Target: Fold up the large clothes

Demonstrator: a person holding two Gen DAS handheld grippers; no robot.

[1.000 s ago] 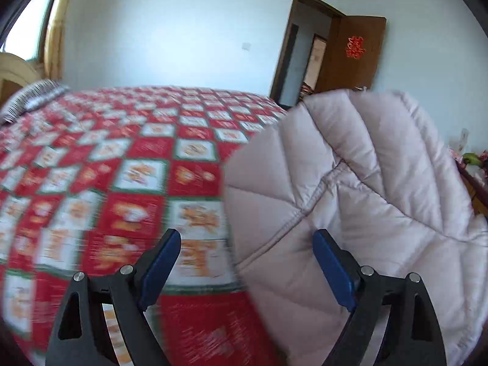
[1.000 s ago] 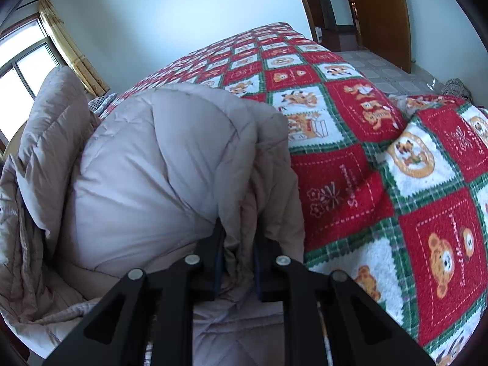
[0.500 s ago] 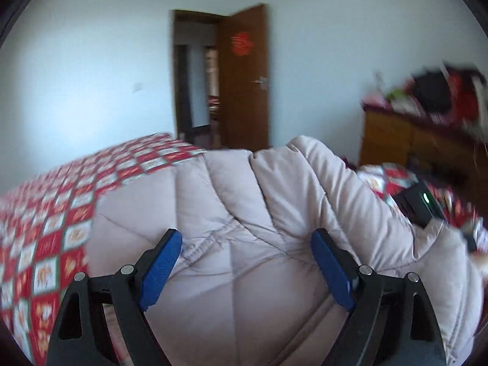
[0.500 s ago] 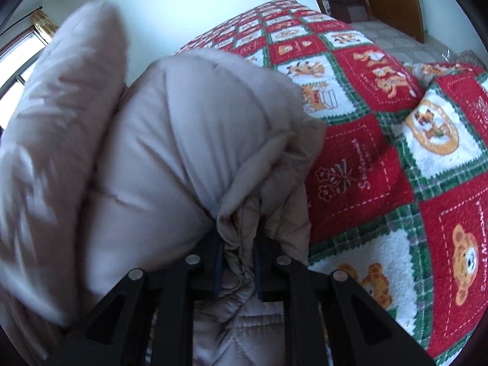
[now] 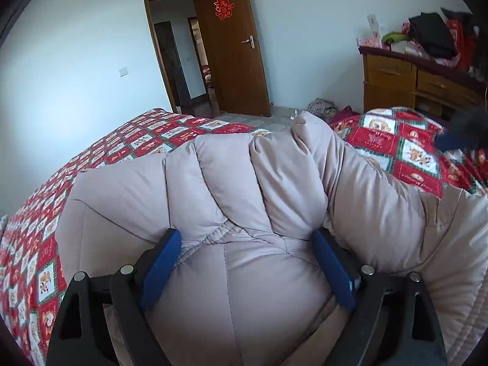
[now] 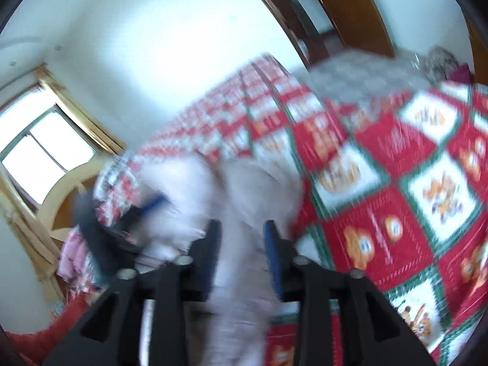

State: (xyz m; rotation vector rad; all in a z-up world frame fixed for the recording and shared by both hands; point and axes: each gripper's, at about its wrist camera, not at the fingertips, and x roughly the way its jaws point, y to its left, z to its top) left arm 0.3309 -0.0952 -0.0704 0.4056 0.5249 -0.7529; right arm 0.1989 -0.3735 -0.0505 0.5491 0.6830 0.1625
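The puffy beige coat (image 5: 238,201) sits bunched on the near side of the patchwork bed (image 5: 128,149), bulging between the left gripper's (image 5: 247,262) wide-spread fingers, seemingly to steady the fold, while the right gripper's (image 6: 241,244) fingers are opening around blurred fabric.

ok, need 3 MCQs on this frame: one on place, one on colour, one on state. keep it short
1. Where does the puffy jacket lie?
A. on the bed quilt
B. on the dresser
C. on the floor

2. What colour are the left gripper finger pads?
A. red
B. blue
C. green

3. What state is the wooden door in?
A. shut
B. off its hinges
C. open

Answers:
1 A, the jacket spreads over the red patchwork quilt.
2 B, both pads beside the jacket bulge are blue.
3 C, the door stands swung aside and the hallway shows through the doorway.
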